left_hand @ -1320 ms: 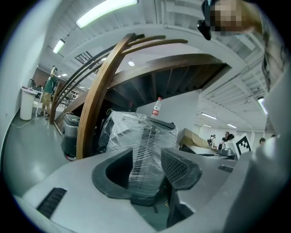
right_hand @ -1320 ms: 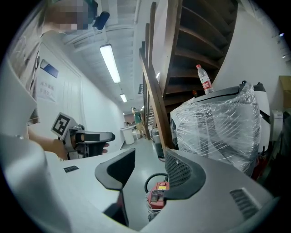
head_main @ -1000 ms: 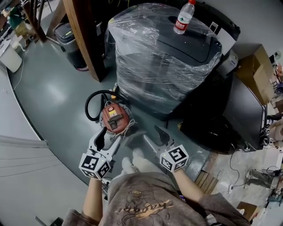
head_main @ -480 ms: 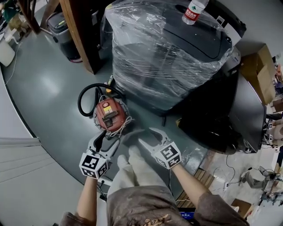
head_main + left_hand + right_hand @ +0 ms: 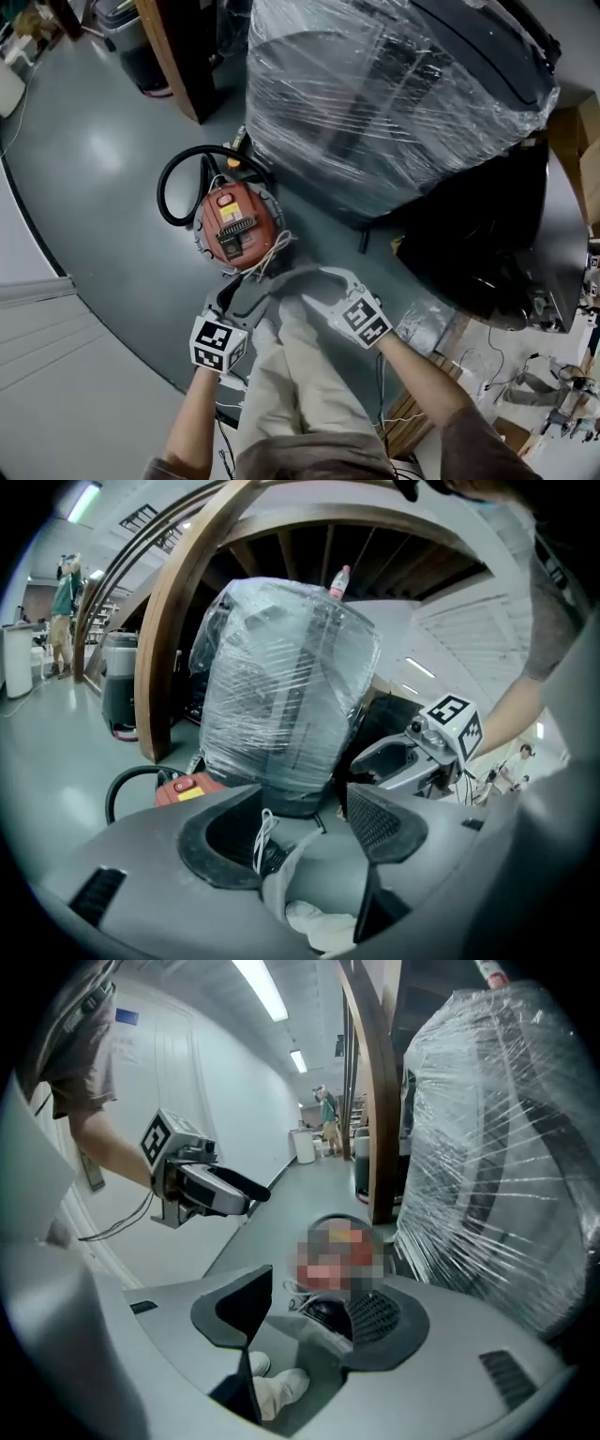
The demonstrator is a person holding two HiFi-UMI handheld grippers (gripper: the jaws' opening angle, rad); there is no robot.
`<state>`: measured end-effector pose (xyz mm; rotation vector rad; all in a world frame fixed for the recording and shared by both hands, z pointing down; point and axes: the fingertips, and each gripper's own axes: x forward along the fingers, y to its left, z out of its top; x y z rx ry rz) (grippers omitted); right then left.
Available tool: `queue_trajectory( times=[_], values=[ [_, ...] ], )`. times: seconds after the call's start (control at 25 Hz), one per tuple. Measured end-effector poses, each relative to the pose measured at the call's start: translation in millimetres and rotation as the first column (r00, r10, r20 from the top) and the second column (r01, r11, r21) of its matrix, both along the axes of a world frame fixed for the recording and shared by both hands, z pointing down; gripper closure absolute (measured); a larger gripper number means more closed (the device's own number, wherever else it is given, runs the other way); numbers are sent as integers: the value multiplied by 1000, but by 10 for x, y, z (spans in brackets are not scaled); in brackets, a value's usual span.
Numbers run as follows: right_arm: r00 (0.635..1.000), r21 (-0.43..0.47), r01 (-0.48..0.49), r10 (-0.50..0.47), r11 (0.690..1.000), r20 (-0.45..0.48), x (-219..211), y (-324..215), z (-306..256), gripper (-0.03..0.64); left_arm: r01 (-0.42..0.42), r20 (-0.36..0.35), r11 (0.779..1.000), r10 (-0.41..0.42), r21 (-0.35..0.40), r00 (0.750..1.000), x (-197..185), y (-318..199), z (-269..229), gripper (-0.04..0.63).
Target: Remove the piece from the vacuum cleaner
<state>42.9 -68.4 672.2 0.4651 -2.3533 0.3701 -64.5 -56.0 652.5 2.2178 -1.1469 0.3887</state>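
The left gripper point(image 5: 246, 292) and right gripper point(image 5: 314, 286), jaws released and empty, have drawn nearer the red vacuum cleaner point(image 5: 234, 223); removal apparently not begun.

Vac point(image 5: 234, 225) body: red plastic, smooth, mild gloss. Its hose point(image 5: 161, 187) reads black, matt, rubbery. Floor point(image 5: 94, 141): smooth grey-green coating w/ a soft sheen where light hits. Big unit point(image 5: 375, 103) is under clear film, glossy & crinkled. Post point(image 5: 155, 658) looks like brown wood, smooth, low sheen. From here, L gripper point(image 5: 305, 813) & R gripper point(image 5: 309, 1312) are grey matt plastic, lightly dusty; pads point(image 5: 377, 819) black w/ fine grid texture. The 2 cubes point(image 5: 217, 344) carry matt black-on-white print. Trousers point(image 5: 291, 375): pale cloth, creased. Box point(image 5: 581, 131): plain tan cardboard, matt.
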Motion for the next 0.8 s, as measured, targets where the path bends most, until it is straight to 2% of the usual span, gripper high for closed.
queue_trajectory(
  times=[0.2,0.48,0.64,0.8],
  values=[
    [998,-33,33,-35,999,-61,-25,-26,698,388,-54,38,997,57,-62,998,89,83,709,318],
    [977,-61,128,-137,990,-165,78,-19,1640,388,-98,85,986,110,-132,990,233,203,1647,319],
    [964,-89,164,-178,983,-197,158,-85,1991,388,-136,76,977,150,-164,986,382,199,2068,319],
    [945,-104,231,-248,968,-213,100,-35,2216,388,-154,95,968,176,-199,980,440,220,2324,322]
  ],
)
